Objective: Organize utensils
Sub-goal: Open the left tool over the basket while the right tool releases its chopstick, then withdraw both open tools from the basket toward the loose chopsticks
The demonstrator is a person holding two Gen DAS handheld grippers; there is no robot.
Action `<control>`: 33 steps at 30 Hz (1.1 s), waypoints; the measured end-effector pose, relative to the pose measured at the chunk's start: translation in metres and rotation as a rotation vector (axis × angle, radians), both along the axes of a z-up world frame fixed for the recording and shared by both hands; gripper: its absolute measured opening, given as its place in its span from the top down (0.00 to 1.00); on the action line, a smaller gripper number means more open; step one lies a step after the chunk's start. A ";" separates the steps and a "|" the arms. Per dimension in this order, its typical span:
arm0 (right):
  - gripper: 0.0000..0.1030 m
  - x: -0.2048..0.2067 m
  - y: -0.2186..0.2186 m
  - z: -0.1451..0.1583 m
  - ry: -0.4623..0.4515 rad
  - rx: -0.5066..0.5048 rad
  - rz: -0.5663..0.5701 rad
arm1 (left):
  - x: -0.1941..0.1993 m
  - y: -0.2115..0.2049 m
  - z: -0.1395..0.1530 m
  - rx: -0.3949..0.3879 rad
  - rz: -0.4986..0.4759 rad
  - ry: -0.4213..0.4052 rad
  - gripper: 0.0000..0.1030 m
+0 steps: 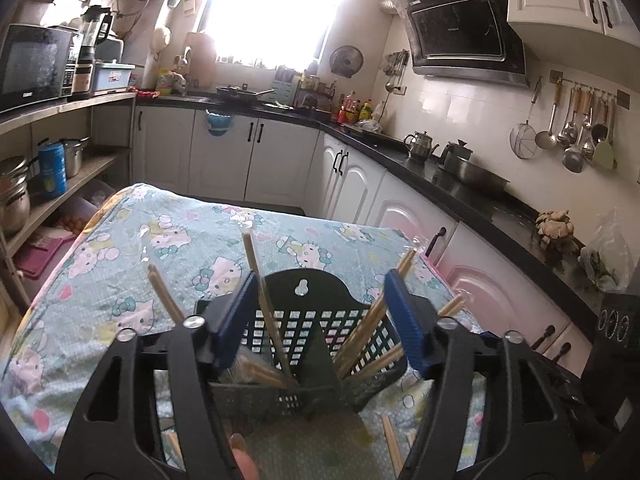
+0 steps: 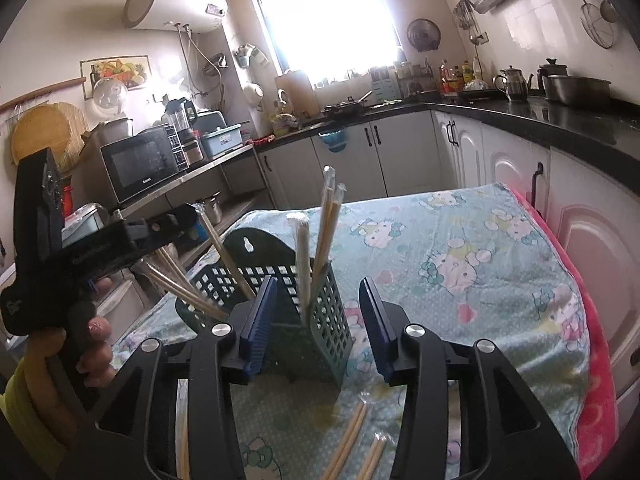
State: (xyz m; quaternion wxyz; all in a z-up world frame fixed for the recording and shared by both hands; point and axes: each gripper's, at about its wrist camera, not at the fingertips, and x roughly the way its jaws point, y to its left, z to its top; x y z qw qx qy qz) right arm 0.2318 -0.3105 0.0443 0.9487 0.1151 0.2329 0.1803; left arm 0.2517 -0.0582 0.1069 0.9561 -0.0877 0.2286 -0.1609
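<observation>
Basket: a dark green slotted holder [image 1: 320, 332] stands upright on the cartoon-cat tablecloth [image 1: 168, 248], its tall back panel with a keyhole hanging slot on the side away from me. It is split into compartments.
In the basket: wooden chopsticks [image 1: 264, 300] lean out at angles. In my left view one stick rises steeply from the left compartment and several fan out of the right one. In my right view a few paper-wrapped pairs [image 2: 326, 224] stand nearly upright in the nearest compartment.
On the cloth: loose chopsticks [image 2: 350, 440] lie in front of the basket, close under my tongs; another stick [image 2: 182, 432] lies along the left of my right view.
My left tongs [image 1: 320, 320]: spread wide, holding nothing. The basket sits just ahead, framed between the blue pads [image 1: 236, 320].
My right tongs [image 2: 318, 322]: also spread and empty. The basket's near corner sits between the pads, closer to the left one; I cannot tell whether it touches.
My left hand [image 2: 94, 344]: seen from the right view, wrapped around the other tool's handle beside the basket.
</observation>
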 end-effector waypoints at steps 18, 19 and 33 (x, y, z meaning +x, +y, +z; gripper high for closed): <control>0.38 -0.044 0.001 -0.004 0.027 -0.023 0.029 | -0.064 0.017 -0.001 -0.023 0.020 -0.019 0.11; 0.38 -0.047 0.002 -0.004 0.026 -0.027 0.034 | -0.068 0.018 -0.002 -0.021 0.023 -0.018 0.11; 0.29 -0.069 0.024 0.001 0.012 -0.054 0.102 | -0.110 0.054 -0.019 0.001 0.096 0.009 0.11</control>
